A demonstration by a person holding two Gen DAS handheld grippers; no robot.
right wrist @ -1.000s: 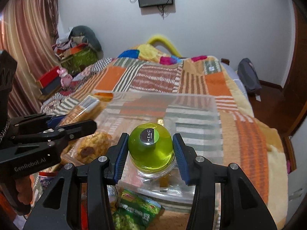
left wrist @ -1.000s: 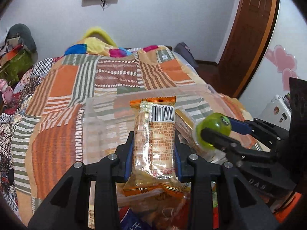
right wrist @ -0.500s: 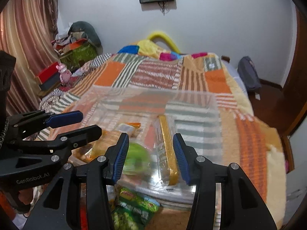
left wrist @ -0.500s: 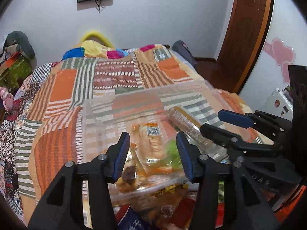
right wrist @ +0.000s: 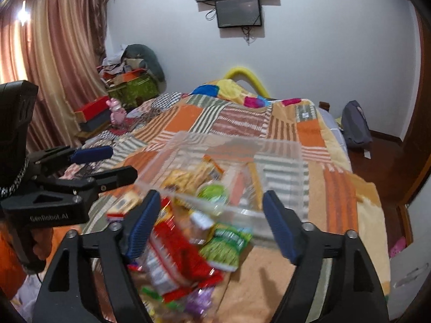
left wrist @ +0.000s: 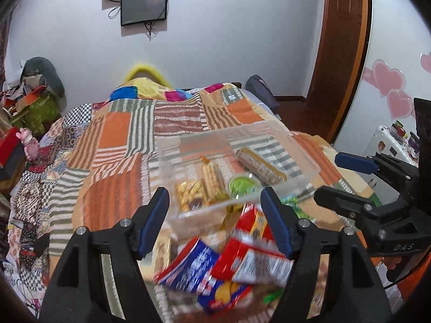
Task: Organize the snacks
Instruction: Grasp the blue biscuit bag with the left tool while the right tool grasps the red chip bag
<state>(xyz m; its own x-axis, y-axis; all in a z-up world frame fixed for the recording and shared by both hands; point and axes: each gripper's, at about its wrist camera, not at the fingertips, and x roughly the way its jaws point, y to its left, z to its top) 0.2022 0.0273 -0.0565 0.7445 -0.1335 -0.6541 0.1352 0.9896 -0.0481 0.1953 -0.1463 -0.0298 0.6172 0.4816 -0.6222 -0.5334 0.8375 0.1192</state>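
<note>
While both the left gripper (left wrist: 215, 215) and right gripper (right wrist: 210, 220) gape wide, empty — next pick: one loose red foil packet (right wrist: 175, 253), gripped mid-body, into the clear plastic bin (left wrist: 304, 148).

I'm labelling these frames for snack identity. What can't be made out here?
- Left wrist view: red and blue snack packets are motion-blurred, print unreadable.
- Right wrist view: green packet is blurred.
- Both views: the snack pile's near end is cut off by the bottom edge and gripper bodies.

The snack packets (left wrist: 237, 266) nearest the cameras are motion-blurred — their print unreadable — and partly hidden behind the tongs.
</note>
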